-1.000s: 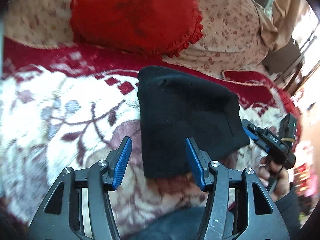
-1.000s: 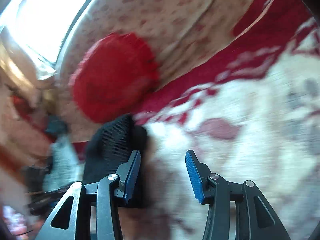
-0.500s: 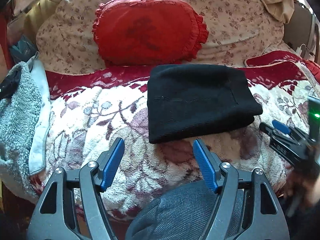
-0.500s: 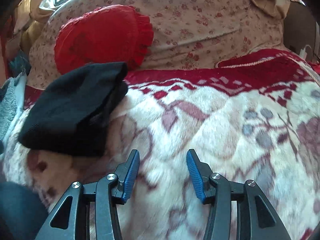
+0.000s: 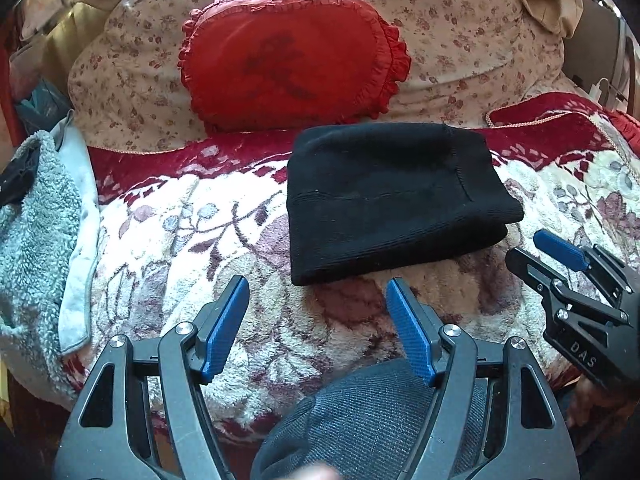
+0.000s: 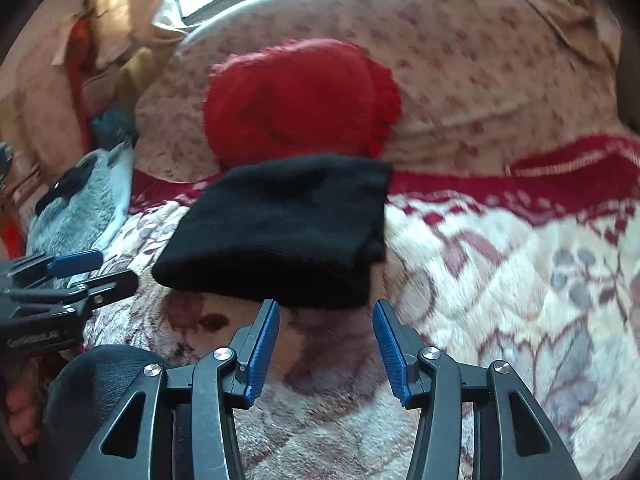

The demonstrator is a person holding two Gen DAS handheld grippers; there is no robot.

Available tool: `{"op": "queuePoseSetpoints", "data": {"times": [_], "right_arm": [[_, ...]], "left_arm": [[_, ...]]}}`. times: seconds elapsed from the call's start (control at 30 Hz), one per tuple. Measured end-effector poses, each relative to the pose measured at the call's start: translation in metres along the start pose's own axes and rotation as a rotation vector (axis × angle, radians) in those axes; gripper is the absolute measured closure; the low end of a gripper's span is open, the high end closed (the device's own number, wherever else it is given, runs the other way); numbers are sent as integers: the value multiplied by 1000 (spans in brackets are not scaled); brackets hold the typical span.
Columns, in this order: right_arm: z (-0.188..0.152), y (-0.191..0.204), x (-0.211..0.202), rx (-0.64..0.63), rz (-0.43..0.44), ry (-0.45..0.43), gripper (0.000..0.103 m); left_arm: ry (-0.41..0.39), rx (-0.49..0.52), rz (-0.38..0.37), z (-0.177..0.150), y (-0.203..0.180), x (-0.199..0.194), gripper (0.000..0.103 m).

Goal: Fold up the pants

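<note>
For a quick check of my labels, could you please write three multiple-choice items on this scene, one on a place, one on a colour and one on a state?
1. Where do the black pants lie?
A. on the patterned blanket, in front of the red pillow
B. on the grey towel
C. on the floor

2. What colour are the gripper pads?
A. red
B. blue
C. green

3. How are the pants?
A. spread out flat
B. hanging from a gripper
C. folded into a compact bundle

Answers: 1 A, they rest on the blanket below the pillow. 2 B, both views show blue pads. 3 C, layered edges show at their right side; the left gripper and the right gripper stand open, short of them.
</note>
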State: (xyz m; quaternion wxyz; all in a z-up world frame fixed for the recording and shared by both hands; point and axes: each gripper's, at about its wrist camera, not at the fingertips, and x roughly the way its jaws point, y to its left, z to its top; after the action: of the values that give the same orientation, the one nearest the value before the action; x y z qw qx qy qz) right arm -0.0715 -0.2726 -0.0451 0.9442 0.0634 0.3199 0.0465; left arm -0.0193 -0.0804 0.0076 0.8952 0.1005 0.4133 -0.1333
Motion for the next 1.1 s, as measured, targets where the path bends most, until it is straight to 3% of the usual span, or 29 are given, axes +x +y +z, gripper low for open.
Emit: {"op": "queuePoseSetpoints", "data": {"times": [0.1, 0.27, 0.53, 0.57, 0.83, 0.97, 1.1], "right_arm": [[0, 9, -4, -63, -17, -30, 56], [-2, 20, -3, -125, -34, -25, 56], [-3, 22, -4, -142, -49, -30, 56], [-3, 22, -4, -141, -50, -32, 56], [-2, 19, -6, -133, -61, -41, 56], [-2, 17, -5, -132, -59, -42, 56], [-2, 18, -4, -133, -56, -40, 56]], "left_arm": [[-3, -6, 3, 0, 2, -1, 32], [-16, 16, 1, 1, -1, -5, 16], [-33, 45, -14, 2, -5, -9, 13], [-33, 45, -18, 2, -5, -9, 1], [4, 45, -28, -1, -12, -9, 1], [68, 35, -48, -6, -15, -2, 1], [84, 49, 31, -8, -20, 2, 1]]}}
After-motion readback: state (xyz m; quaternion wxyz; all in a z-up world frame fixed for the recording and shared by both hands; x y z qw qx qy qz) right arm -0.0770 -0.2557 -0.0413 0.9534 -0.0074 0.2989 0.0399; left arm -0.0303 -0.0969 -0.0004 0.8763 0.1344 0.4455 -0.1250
